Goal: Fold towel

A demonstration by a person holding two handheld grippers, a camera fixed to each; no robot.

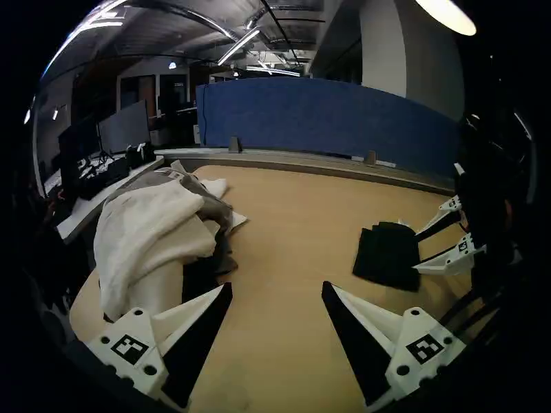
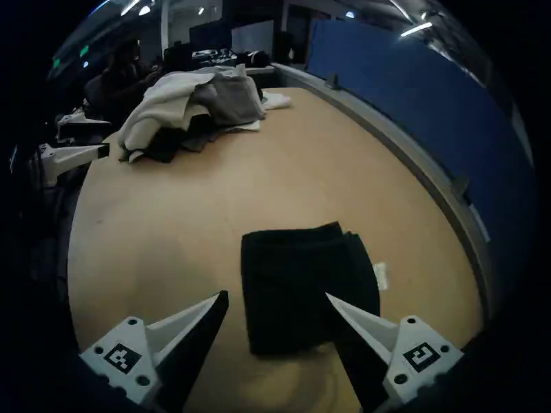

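A black towel (image 2: 303, 296) lies folded into a thick rectangle on the wooden table (image 2: 172, 220); in the left gripper view the same towel (image 1: 387, 255) sits at the right. My right gripper (image 2: 275, 303) is open just above its near edge, with nothing between the fingers, and it shows from the side as white fingers (image 1: 448, 248) touching the towel's right edge. My left gripper (image 1: 275, 292) stands open over bare tabletop, next to a heap of towels. It appears far off (image 2: 76, 141) at the table's left edge.
A heap of white, grey and dark towels (image 1: 158, 230) is piled at the table's left end; the same heap (image 2: 193, 103) lies far back in the right gripper view. A blue partition (image 1: 324, 120) runs along the far edge. Desks with monitors (image 1: 124, 127) stand beyond.
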